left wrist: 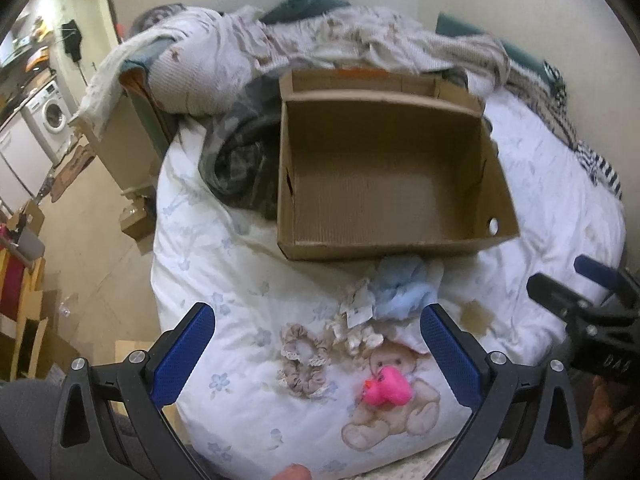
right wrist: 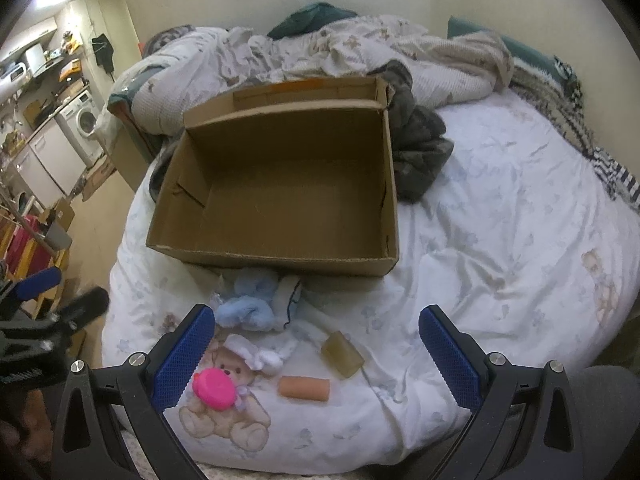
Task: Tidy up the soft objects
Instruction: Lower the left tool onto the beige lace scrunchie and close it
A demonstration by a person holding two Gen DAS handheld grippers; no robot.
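On the bed [right wrist: 500, 208], before an open cardboard box [right wrist: 280, 184], lie a blue plush [right wrist: 248, 300], a pink duck [left wrist: 386, 390], scrunchies [left wrist: 300, 360] and two sponges [right wrist: 304, 388], while the left hand-held gripper [left wrist: 316, 356] and right hand-held gripper [right wrist: 316, 356] hover above, fingers spread apart, holding nothing.
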